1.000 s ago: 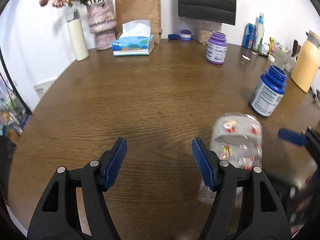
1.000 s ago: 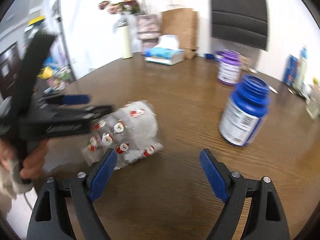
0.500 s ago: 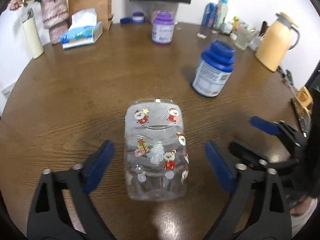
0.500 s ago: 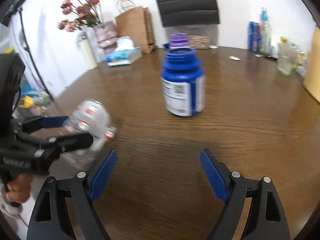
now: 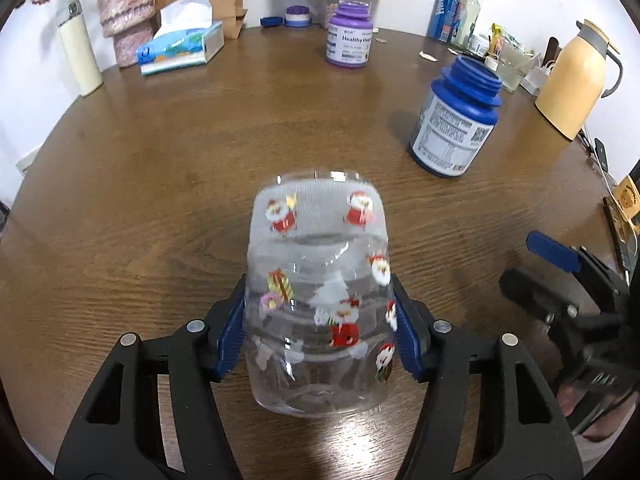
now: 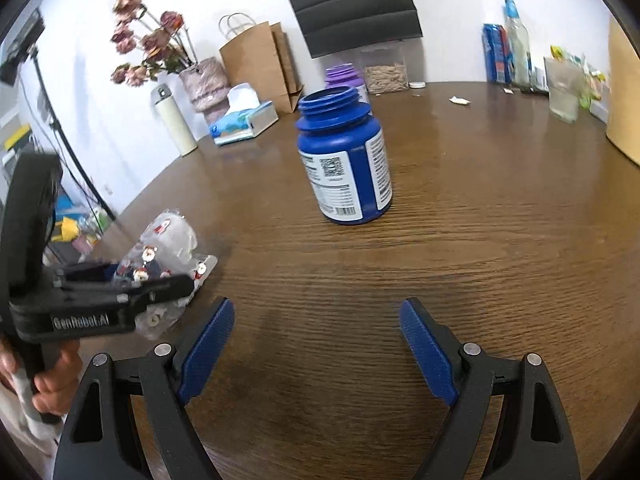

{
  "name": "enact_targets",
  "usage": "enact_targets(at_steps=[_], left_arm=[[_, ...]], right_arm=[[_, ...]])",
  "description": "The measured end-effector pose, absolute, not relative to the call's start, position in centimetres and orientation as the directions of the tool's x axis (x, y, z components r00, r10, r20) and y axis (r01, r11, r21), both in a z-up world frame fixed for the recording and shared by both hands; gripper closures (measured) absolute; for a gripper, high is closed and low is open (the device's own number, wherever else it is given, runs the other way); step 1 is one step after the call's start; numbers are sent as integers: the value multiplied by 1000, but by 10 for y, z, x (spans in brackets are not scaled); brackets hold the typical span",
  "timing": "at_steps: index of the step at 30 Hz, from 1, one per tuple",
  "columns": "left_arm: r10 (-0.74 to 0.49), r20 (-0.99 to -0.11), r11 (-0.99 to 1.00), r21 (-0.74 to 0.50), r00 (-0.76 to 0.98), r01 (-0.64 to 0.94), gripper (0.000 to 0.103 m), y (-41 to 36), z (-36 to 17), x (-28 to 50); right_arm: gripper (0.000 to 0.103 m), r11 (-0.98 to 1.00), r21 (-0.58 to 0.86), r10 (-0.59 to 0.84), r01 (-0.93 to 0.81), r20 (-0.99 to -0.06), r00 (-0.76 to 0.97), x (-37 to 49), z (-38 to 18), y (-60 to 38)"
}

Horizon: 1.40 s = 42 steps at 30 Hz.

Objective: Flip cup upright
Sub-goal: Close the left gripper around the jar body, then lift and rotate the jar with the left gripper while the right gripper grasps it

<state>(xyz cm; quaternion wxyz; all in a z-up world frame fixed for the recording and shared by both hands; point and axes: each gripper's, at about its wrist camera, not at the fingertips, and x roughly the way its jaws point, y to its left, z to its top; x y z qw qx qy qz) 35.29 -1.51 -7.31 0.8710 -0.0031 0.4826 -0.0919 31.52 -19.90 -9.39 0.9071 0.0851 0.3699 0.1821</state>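
Observation:
A clear plastic cup [image 5: 320, 292] printed with Santa figures lies on its side on the brown table, its closed base pointing away and its mouth toward the camera. My left gripper [image 5: 319, 328] is shut on the cup, both blue pads pressed to its sides. The cup also shows in the right wrist view [image 6: 168, 248], at the left between the left gripper's fingers. My right gripper [image 6: 316, 344] is open and empty above the table, to the right of the cup; it shows at the right of the left wrist view [image 5: 560, 276].
An open blue jar [image 5: 456, 120] stands right of the cup. A purple jar [image 5: 350, 36], tissue box [image 5: 180, 46], vase, paper bag, white flask [image 5: 78, 48] and yellow jug [image 5: 572, 80] line the far edge of the table [image 5: 200, 140].
My left gripper swung over to the cup, moved around it and closed on its sides. The right gripper drew back to the right and stayed open.

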Motion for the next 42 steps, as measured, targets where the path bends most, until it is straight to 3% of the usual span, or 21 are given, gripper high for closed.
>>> enact_targets(at_steps=[8, 14, 20, 27, 33, 34, 35, 39, 41, 42], left_arm=[[-172, -747, 984, -106, 643, 141, 45, -9, -52, 334], [-174, -608, 983, -59, 774, 175, 45, -11, -22, 304], [-142, -510, 989, -40, 848, 141, 45, -12, -4, 291], [-204, -393, 978, -48, 896, 202, 45, -10, 3, 277], [-206, -376, 971, 38, 904, 237, 45, -14, 3, 288], [-210, -369, 970, 40, 905, 241, 45, -14, 3, 288], [-211, -374, 971, 31, 903, 239, 45, -12, 3, 292], [-231, -401, 970, -31, 886, 239, 44, -3, 4, 307], [-249, -390, 968, -73, 887, 240, 35, 3, 9, 315], [-267, -396, 963, -84, 878, 255, 14, 6, 12, 321]], right_arm=[[13, 890, 317, 456, -327, -599, 658, 311, -87, -196], [13, 710, 520, 698, -475, -430, 573, 308, -50, -192], [13, 638, 522, 770, -566, -429, 472, 324, -14, -158], [13, 536, 666, 841, -519, -369, 395, 358, -5, -139], [14, 511, 667, 858, -542, -361, 366, 374, -3, -130], [19, 510, 666, 859, -545, -365, 359, 376, -3, -129], [33, 497, 674, 867, -547, -360, 344, 380, -4, -128], [36, 524, 598, 851, -607, -405, 335, 391, 9, -116], [36, 542, 541, 837, -643, -418, 354, 390, 16, -110], [36, 576, 465, 810, -672, -437, 391, 387, 22, -104]])
